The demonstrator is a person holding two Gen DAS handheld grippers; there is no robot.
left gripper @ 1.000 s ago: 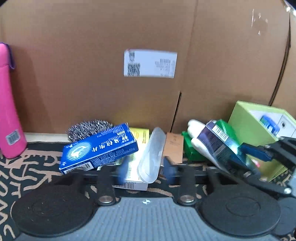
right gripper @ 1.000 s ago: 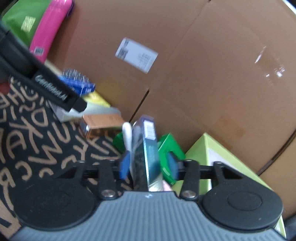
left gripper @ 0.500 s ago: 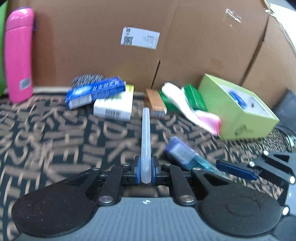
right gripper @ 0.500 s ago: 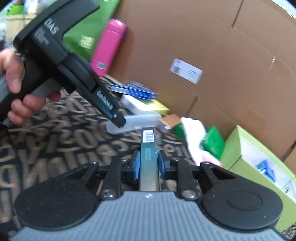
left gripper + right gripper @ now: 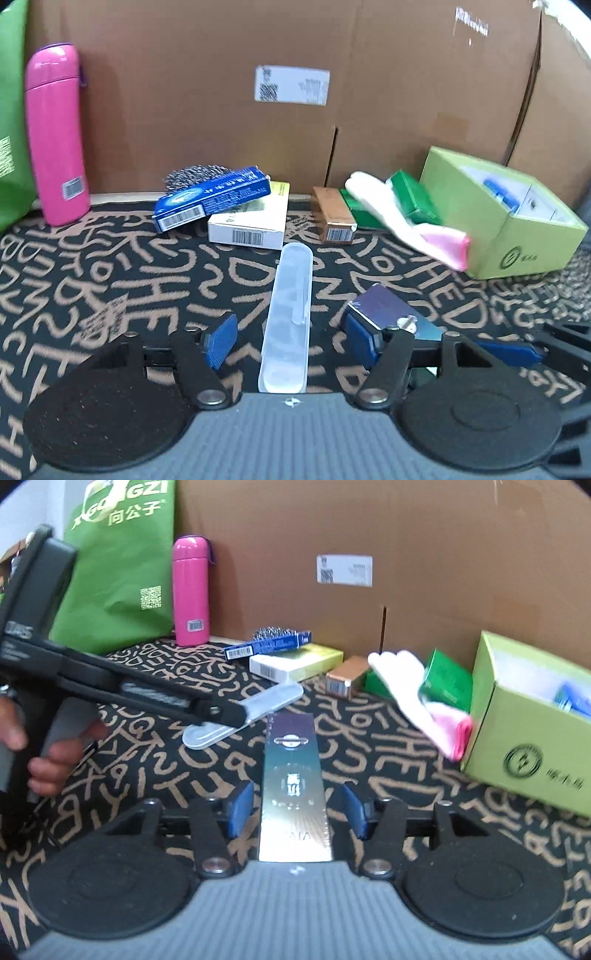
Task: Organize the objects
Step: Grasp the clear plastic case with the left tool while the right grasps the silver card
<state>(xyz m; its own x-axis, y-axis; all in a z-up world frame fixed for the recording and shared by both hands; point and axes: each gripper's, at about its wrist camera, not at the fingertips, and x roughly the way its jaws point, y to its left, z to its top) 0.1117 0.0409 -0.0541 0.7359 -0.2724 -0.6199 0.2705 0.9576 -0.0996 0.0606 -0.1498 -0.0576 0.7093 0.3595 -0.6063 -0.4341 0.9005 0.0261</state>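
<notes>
A clear plastic case (image 5: pixel 287 321) lies flat on the patterned mat between the fingers of my left gripper (image 5: pixel 291 338), which is open and not touching it. The case also shows in the right wrist view (image 5: pixel 243 714). A long teal and purple box (image 5: pixel 293 786) lies flat on the mat between the fingers of my right gripper (image 5: pixel 295 808), which is open. The box's end shows in the left wrist view (image 5: pixel 391 310), beside my right gripper's blue pads (image 5: pixel 360 338).
At the back stand a pink bottle (image 5: pixel 57 133), a green bag (image 5: pixel 118 561) and a cardboard wall (image 5: pixel 295 92). A blue box (image 5: pixel 210 197), white box (image 5: pixel 251 221), brown box (image 5: pixel 332 219), green boxes (image 5: pixel 413 197), a white-pink cloth (image 5: pixel 410 229) and an open lime box (image 5: pixel 509 214) lie there.
Both grippers have opened and let go: the clear case and the teal box, held on edge half a second ago, now lie flat on the mat.
</notes>
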